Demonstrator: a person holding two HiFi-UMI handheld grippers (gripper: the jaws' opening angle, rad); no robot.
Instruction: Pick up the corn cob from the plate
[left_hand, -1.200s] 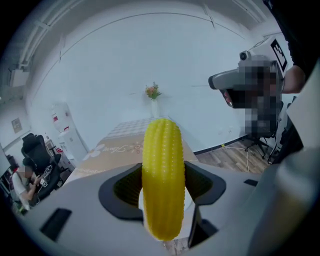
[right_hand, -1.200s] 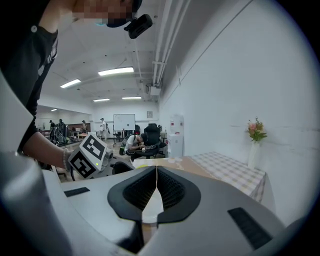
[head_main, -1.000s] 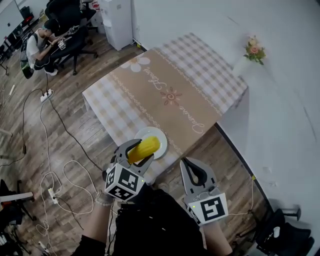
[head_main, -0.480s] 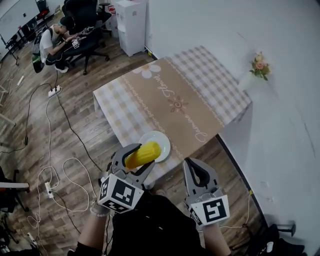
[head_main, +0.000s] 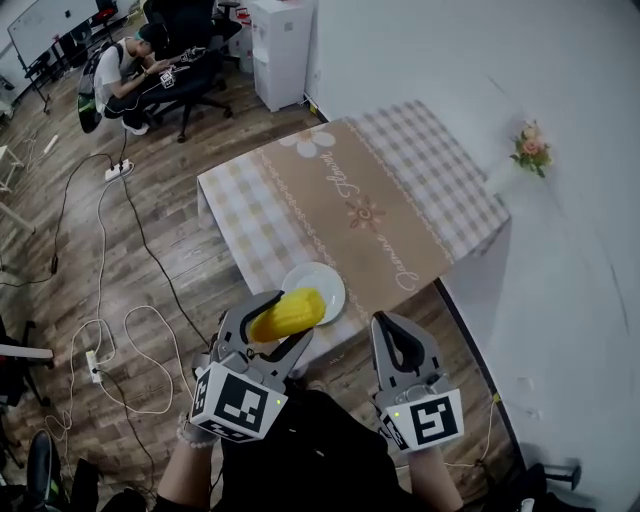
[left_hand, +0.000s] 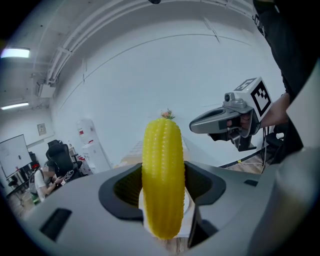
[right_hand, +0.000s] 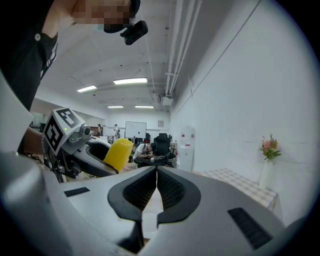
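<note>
My left gripper (head_main: 268, 322) is shut on the yellow corn cob (head_main: 287, 313) and holds it in the air, well above the white plate (head_main: 322, 283) on the table's near edge. In the left gripper view the corn cob (left_hand: 162, 175) stands upright between the jaws, crossing them. The plate has nothing on it that I can see. My right gripper (head_main: 397, 338) is shut with nothing in it, to the right of the left one and at about the same height. In the right gripper view the jaws meet, and the corn cob (right_hand: 118, 154) shows at left.
A low table (head_main: 350, 205) with a checked cloth and a brown runner stands against a white wall. A small vase of flowers (head_main: 528, 150) is at its far right corner. Cables (head_main: 110, 330) lie on the wooden floor at left. A person (head_main: 120, 75) sits on an office chair far back.
Both grippers and the corn cob have risen further from the table, which looks smaller and farther away now. The left gripper's hold on the cob is unchanged.
</note>
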